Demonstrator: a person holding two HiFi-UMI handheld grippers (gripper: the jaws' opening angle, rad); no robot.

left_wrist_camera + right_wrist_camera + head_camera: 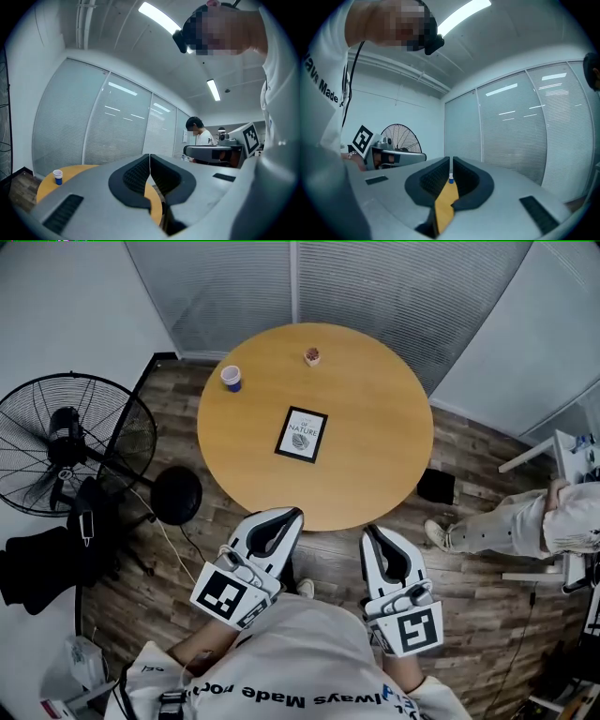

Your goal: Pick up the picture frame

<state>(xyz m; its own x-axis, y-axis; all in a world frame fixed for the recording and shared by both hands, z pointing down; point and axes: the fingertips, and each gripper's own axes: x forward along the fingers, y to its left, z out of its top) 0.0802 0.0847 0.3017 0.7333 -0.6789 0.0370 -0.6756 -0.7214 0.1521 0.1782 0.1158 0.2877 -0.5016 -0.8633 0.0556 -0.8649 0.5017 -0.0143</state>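
I have both grippers held low, just short of the near edge of the round wooden table point(394, 409), and neither one touches anything. The left gripper point(296, 512) is clenched: in its own view its jaws meet tip to tip with nothing between them. The right gripper point(368, 532) is clenched too, its jaws drawn in to a hairline slit and gripping nothing. The picture frame point(302, 434) lies flat on the tabletop, ahead of both grippers and well apart from them, slightly nearer the left one's line than the right's. Farther ahead and off to the left of the left gripper stands a blue and white cup point(231, 378); it shows small in the left gripper view, to the left of the jaws. Beyond the frame, near the far edge, sits a small brown object point(312, 355) that I cannot identify. A standing fan point(66, 442) is on the floor well to the left of the left gripper, and a seated person point(525, 521) is off to the right of the right gripper.
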